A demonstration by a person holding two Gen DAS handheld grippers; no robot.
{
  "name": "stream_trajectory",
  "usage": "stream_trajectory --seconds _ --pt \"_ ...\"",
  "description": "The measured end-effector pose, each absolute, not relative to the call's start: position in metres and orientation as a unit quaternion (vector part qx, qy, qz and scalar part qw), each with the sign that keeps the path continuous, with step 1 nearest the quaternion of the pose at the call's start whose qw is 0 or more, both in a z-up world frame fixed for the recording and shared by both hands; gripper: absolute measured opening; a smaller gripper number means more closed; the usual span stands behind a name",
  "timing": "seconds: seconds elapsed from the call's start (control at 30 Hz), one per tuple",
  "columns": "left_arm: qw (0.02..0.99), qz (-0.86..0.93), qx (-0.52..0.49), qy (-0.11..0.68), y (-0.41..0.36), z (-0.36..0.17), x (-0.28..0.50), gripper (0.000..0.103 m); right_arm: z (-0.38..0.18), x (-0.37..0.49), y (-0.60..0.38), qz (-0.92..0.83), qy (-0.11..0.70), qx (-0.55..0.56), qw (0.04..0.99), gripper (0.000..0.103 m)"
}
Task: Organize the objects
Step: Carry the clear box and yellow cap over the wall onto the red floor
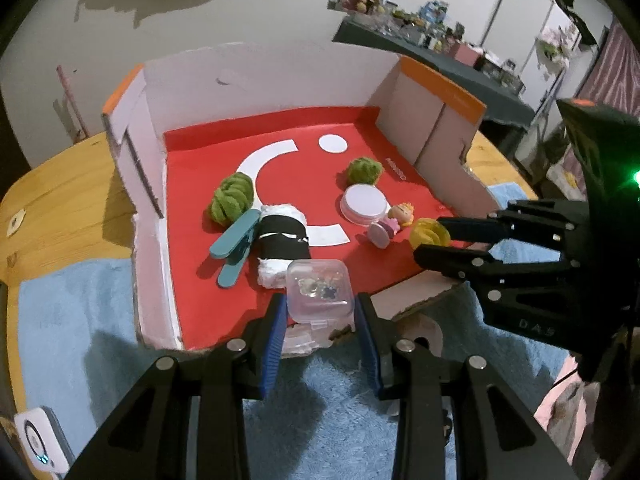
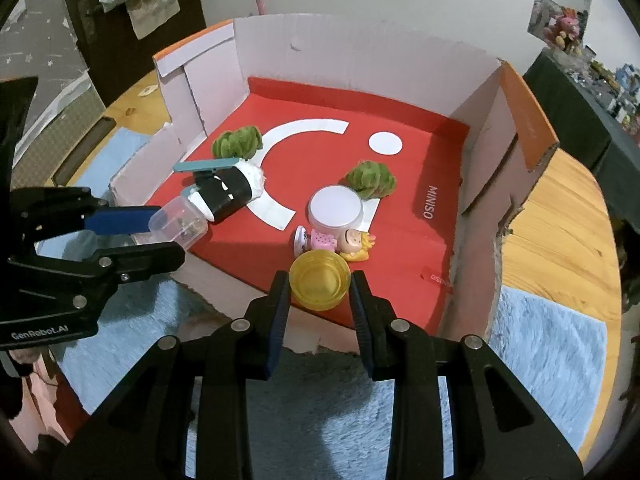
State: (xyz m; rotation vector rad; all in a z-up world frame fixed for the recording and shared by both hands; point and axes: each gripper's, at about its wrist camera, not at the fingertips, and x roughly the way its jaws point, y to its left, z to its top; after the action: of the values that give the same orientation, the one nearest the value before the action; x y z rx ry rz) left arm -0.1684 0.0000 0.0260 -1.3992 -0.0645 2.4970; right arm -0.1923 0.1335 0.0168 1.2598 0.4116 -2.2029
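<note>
My left gripper [image 1: 320,334] pinches a small clear square plastic case [image 1: 319,292], my right gripper [image 2: 320,306] a round yellow translucent jar [image 2: 320,286], both over the red-floored cardboard box's [image 2: 400,264] near edge.

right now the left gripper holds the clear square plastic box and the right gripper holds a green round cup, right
Not quite: the round cup in the right gripper is translucent yellow, not green, as the right wrist view shows. The left gripper does hold the clear square plastic box.
</note>
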Motion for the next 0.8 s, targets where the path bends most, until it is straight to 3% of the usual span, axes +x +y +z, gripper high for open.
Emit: stream_trajectory --seconds 0.27,0.8 --pt "0.114 0.865 -0.489 0.009 0.002 0.019 -0.183 0.036 0.012 -0.199 0.132 -0.816 0.143 0.483 0.284 0.029" --pt "0.096 0.866 -0.49 -0.024 -0.003 0.006 -0.203 0.036 0.011 -0.208 0.126 -0.803 0.159 0.498 0.286 0.029"
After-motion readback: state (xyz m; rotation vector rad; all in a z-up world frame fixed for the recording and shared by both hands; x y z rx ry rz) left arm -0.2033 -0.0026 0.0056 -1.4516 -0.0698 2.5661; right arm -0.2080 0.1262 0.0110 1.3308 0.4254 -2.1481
